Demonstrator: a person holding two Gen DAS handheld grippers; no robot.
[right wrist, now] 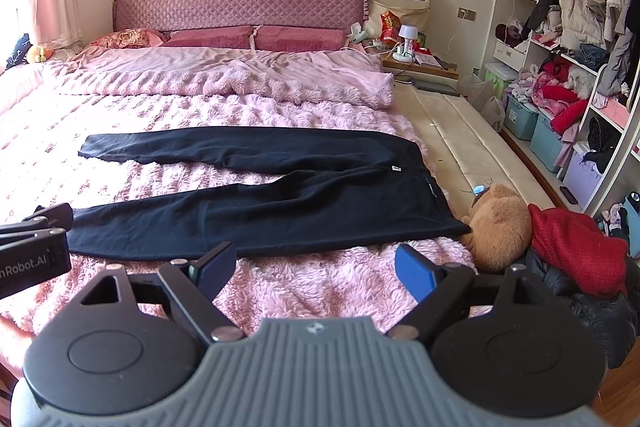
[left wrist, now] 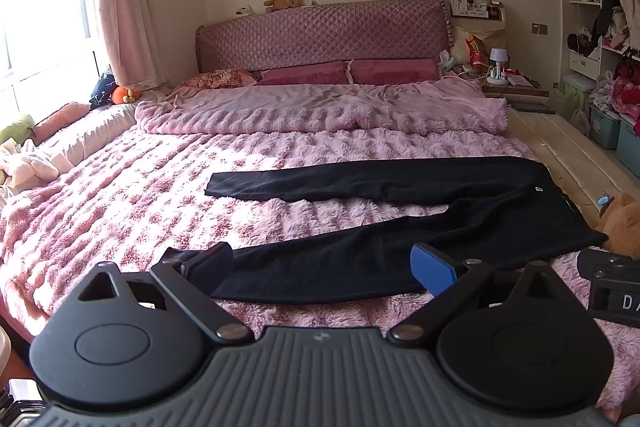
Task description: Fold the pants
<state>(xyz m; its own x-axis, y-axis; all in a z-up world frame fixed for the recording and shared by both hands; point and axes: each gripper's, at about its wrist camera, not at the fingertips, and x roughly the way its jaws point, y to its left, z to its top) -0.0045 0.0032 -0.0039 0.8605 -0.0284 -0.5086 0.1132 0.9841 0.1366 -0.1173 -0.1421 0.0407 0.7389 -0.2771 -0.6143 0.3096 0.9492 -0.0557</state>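
Note:
Black pants (left wrist: 400, 223) lie flat and spread on the pink fluffy bed, waistband at the right, two legs running left in a V. They also show in the right wrist view (right wrist: 280, 195). My left gripper (left wrist: 324, 267) is open, hovering just above the near leg's lower part, holding nothing. My right gripper (right wrist: 316, 267) is open and empty, over the blanket just in front of the near leg, close to the waistband end. The left gripper's body (right wrist: 36, 247) shows at the left edge of the right wrist view, near the near leg's cuff.
A brown teddy bear (right wrist: 500, 227) sits at the bed's right edge beside the waistband, with a red garment (right wrist: 576, 251) and dark jacket next to it. A folded pink quilt (right wrist: 240, 75) and pillows lie toward the headboard. Shelves with clothes stand at the right.

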